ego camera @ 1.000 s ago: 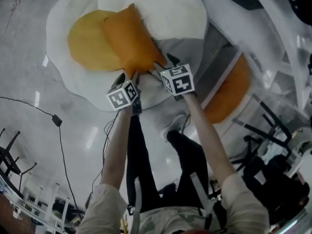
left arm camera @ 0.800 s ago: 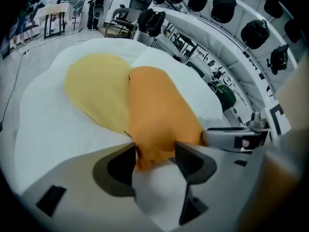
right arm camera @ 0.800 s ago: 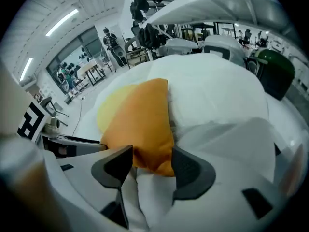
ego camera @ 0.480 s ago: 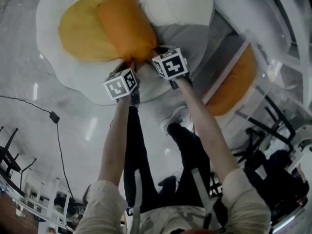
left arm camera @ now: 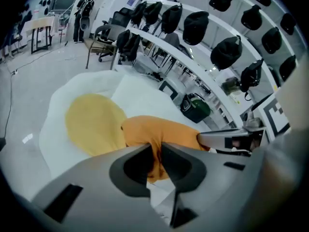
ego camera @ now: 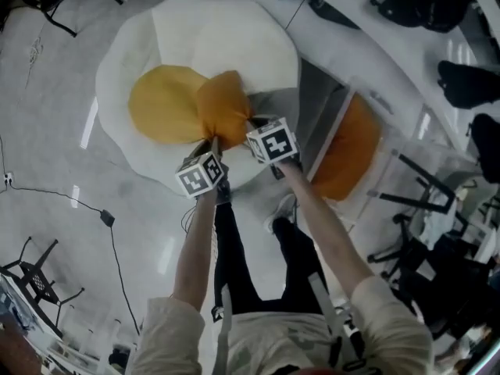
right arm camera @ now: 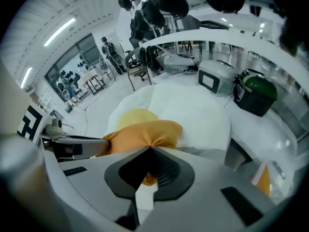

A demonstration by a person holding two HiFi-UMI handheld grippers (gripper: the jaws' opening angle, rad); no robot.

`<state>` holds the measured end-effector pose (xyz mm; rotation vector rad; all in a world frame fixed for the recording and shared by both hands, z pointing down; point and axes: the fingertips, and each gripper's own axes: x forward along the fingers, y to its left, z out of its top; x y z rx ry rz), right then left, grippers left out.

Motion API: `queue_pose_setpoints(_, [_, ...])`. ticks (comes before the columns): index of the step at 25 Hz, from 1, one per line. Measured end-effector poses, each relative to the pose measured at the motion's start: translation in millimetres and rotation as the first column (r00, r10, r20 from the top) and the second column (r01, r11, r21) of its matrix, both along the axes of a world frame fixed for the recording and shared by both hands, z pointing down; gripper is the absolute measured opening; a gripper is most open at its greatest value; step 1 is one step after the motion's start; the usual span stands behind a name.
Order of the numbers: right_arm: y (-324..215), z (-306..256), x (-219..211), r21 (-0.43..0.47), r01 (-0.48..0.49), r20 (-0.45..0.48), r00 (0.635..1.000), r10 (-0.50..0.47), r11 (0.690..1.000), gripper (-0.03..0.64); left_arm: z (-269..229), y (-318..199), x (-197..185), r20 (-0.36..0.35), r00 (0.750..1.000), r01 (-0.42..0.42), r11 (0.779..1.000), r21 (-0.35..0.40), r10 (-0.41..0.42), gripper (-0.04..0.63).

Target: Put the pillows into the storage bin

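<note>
Gripping the near edge of the orange pillow [ego camera: 223, 114] with both tongs, set side by side.

Pinching a bunched fold of the cover in the left tongs [left arm camera: 155, 151], having just been closing them onto it. Pressing the pads on fabric and leaving only a narrow gap for the fold.

Pinching a second gather, nearer the pillow's right corner, in the right tongs [right arm camera: 149, 151]. Likewise just closing these, almost fully together, around thin cloth.

Holding the pillow over the fried-egg floor cushion [ego camera: 226, 45], partly covering its yellow yolk [ego camera: 156, 104]. Not showing whether lifted clear of it or touching.

Judging the pillow as light, soft and limp: sagging away from the two pinch points, creasing rather than resisting, and in no danger of breaking. Judging it also liable to slip free if only the cover is caught. Favouring a hold at two separated points along one edge, taking in some filling with the cover, to stop the body folding and swinging.

Showing, to the right and just beside the cushion, the clear storage bin [ego camera: 336, 131], already containing a second orange pillow [ego camera: 348, 158]. Calling, by this reading, for a carry rightward and a release above the opening.

Showing, farthest, a long white surface [ego camera: 367, 45] bearing dark bags [ego camera: 426, 2].
</note>
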<state>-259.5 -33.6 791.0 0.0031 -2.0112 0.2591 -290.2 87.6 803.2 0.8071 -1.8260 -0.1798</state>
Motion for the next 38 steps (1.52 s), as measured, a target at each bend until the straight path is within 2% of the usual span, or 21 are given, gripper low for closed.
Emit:
queue_pose_setpoints(3, [-6.9, -64.4, 34.1, -0.02, -0.092, 0.021, 0.996, 0.092, 0.996, 0.018, -71.4, -10.0, 18.1, 0.027, 0.997, -0.076, 0.997, 0.033, 0.076, 0.064])
queue_pose_setpoints(8, [-19.6, -180.4, 113.5, -0.01, -0.232, 0.121, 0.965, 0.231, 0.973, 0.018, -185.2, -33.0, 81.7, 0.078, 0.978, -0.199, 0.975, 0.101, 0.192, 0.057])
queue_pose_setpoints(10, [-32.8, -226.5, 145.7, 0.014, -0.297, 0.195, 0.937, 0.288, 0.955, 0.018, -227.8, -53.1, 108.7, 0.106, 0.963, -0.261, 0.956, 0.133, 0.248, 0.057])
queue_pose_setpoints(12, [-53.1, -270.8, 186.8, 0.039, -0.37, 0.25, 0.903, 0.349, 0.928, 0.018, -267.4, -79.4, 143.0, 0.134, 0.939, -0.337, 0.926, 0.171, 0.317, 0.057])
queue_pose_setpoints(13, [-66.4, -290.1, 209.8, 0.053, -0.403, 0.275, 0.885, 0.375, 0.914, 0.018, -284.5, -96.1, 162.4, 0.15, 0.923, -0.378, 0.905, 0.194, 0.353, 0.057])
queue_pose_setpoints(15, [-98.6, -324.1, 257.6, 0.096, -0.462, 0.328, 0.851, 0.41, 0.881, 0.018, -312.1, -136.1, 202.8, 0.191, 0.882, -0.467, 0.849, 0.246, 0.43, 0.057])
queue_pose_setpoints(19, [-132.4, -363.0, 350.3, 0.139, -0.581, 0.405, 0.772, 0.489, 0.802, 0.018, -343.7, -187.3, 279.6, 0.265, 0.777, -0.628, 0.727, 0.277, 0.571, 0.057])
queue_pose_setpoints(24, [-162.4, -378.4, 468.0, 0.127, -0.742, 0.454, 0.634, 0.626, 0.659, 0.018, -367.1, -242.3, 382.7, 0.321, 0.644, -0.765, 0.572, 0.298, 0.694, 0.057])
queue_pose_setpoints(26, [-168.8, -378.9, 505.4, 0.127, -0.775, 0.458, 0.599, 0.656, 0.619, 0.018, -369.0, -254.7, 417.9, 0.331, 0.606, -0.794, 0.528, 0.301, 0.723, 0.057])
queue_pose_setpoints(27, [-171.3, -378.1, 521.1, 0.126, -0.786, 0.459, 0.587, 0.666, 0.606, 0.018, -368.9, -259.0, 432.7, 0.335, 0.593, -0.804, 0.514, 0.299, 0.733, 0.057])
queue_pose_setpoints(29, [-174.5, -375.6, 549.4, 0.117, -0.803, 0.46, 0.565, 0.685, 0.584, 0.018, -368.0, -265.2, 459.7, 0.337, 0.577, -0.815, 0.498, 0.296, 0.744, 0.057])
queue_pose_setpoints(33, [-181.5, -371.7, 587.1, 0.114, -0.825, 0.462, 0.537, 0.706, 0.553, 0.018, -366.2, -275.3, 495.6, 0.335, 0.564, -0.823, 0.48, 0.303, 0.755, 0.057])
queue_pose_setpoints(36, [-188.4, -370.9, 597.0, 0.115, -0.826, 0.468, 0.535, 0.703, 0.552, 0.019, -366.2, -283.1, 504.5, 0.349, 0.563, -0.824, 0.478, 0.303, 0.749, 0.057])
queue_pose_setpoints(38, [-192.4, -370.3, 598.3, 0.118, -0.815, 0.467, 0.549, 0.693, 0.567, 0.02, -367.7, -288.8, 503.9, 0.369, 0.565, -0.824, 0.482, 0.297, 0.738, 0.058])
